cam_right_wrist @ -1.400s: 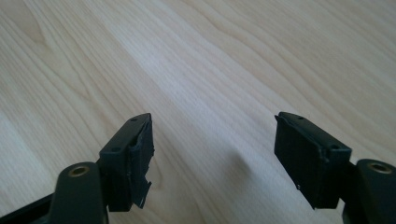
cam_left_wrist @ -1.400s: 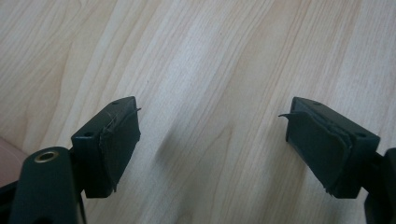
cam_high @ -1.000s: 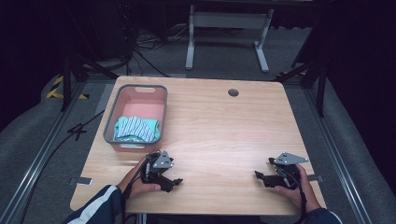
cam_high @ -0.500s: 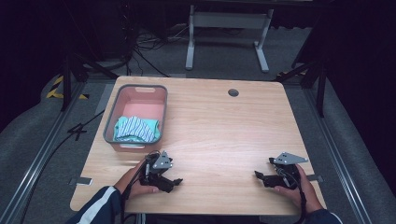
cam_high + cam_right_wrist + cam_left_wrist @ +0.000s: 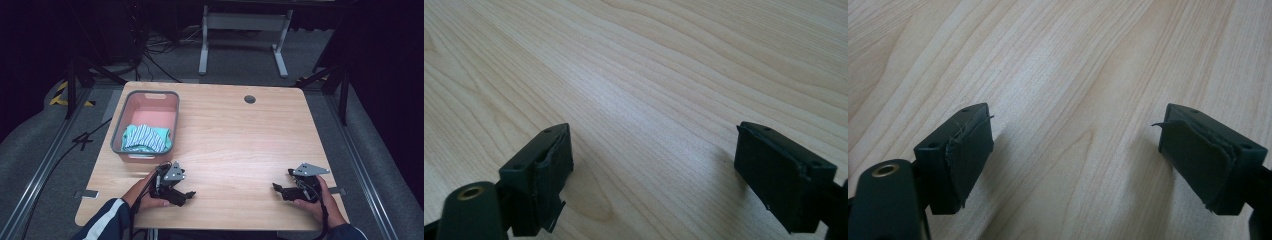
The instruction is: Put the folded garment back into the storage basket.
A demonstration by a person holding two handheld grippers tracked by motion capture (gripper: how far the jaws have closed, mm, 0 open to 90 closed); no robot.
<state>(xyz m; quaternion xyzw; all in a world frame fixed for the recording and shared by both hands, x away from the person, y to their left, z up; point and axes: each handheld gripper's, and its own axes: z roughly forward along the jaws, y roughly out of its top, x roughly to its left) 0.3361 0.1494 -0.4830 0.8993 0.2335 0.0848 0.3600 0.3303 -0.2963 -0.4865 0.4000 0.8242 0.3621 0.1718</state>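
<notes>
My left gripper [image 5: 189, 194] rests on the wooden table [image 5: 240, 135] near its front edge, held by a hand in a dark sleeve with a white stripe. Its jaws stand wide open [image 5: 1075, 150] over bare wood, with worn black pads [image 5: 970, 160]. My right gripper [image 5: 276, 188] lies near the front right of the table, in the other hand. Its jaws are also wide open [image 5: 654, 170] with nothing between them. A pink tub with a grey rim [image 5: 150, 97] stands at the left, holding a crumpled teal-and-white striped cloth [image 5: 146, 138].
A round cable hole [image 5: 249, 99] sits near the table's far edge. A white metal stand [image 5: 242, 22] and cables lie on the dark floor beyond. Rails run along both sides of the table.
</notes>
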